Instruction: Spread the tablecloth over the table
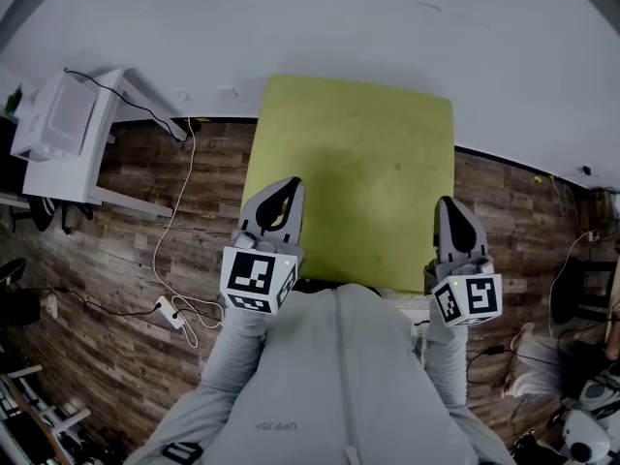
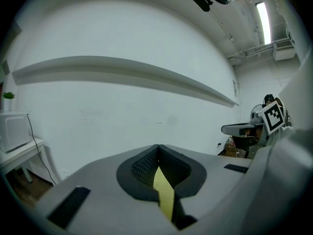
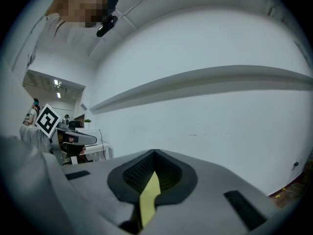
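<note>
In front of the person, the yellow-green tablecloth (image 1: 354, 177) is stretched out flat toward the white wall (image 1: 387, 27) at 12 o'clock. The left gripper (image 1: 281, 190) has its jaws closed on the cloth's near corner at 7 o'clock. The right gripper (image 1: 451, 207) pinches the near corner at 5 o'clock in the same way. At 9 o'clock a white cable (image 1: 180, 211) runs over the wooden floor (image 1: 136, 250), and a white desk (image 1: 92, 153) stands at 10 o'clock.

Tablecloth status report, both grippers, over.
Left gripper shut on tablecloth, near left corner. Right gripper shut on near right corner. Cloth spread flat ahead. Nothing lying on it.
</note>
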